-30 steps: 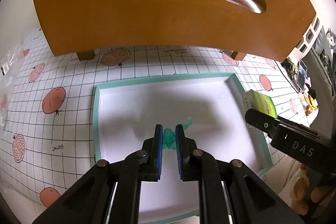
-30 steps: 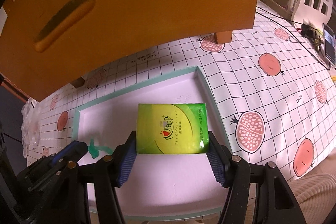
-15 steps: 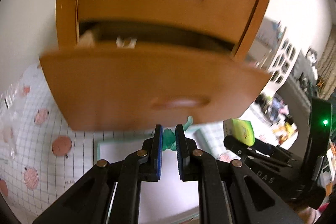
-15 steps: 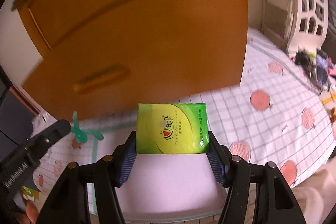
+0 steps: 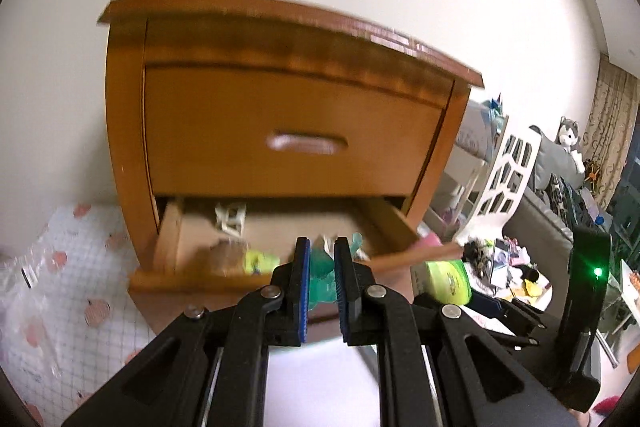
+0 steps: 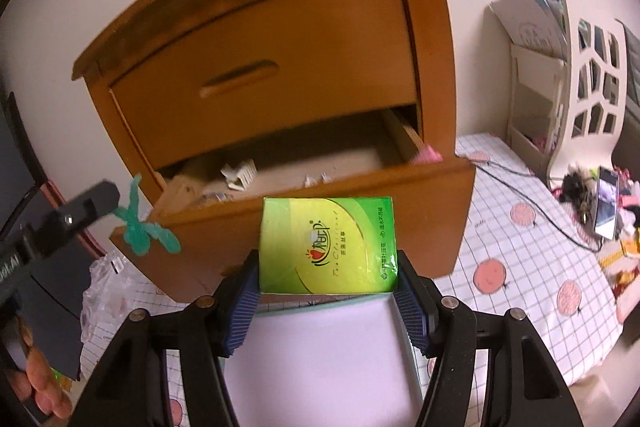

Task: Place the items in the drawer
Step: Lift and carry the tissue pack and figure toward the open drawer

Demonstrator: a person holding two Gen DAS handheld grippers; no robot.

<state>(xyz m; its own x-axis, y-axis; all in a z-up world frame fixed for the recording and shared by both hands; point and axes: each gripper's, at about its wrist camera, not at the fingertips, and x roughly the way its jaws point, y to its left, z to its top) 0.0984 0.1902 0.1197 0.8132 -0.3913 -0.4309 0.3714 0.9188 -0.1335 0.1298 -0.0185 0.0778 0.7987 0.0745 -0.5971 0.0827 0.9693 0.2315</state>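
A wooden nightstand has its lower drawer pulled open, with several small items lying inside. My left gripper is shut on a teal toy figure, held just in front of the drawer's front edge. My right gripper is shut on a green tissue pack, held before the drawer front. In the right wrist view the left gripper's tip shows at the left with the toy sticking out of it.
The upper drawer is closed. A white tray with a teal rim lies on the pomegranate-print checked mat below both grippers. A crumpled plastic bag lies left; a white cut-out rack and clutter stand right.
Both grippers rose from low over the white tray to the height of the open drawer, each still holding its item. The inside of the drawer has come into view.
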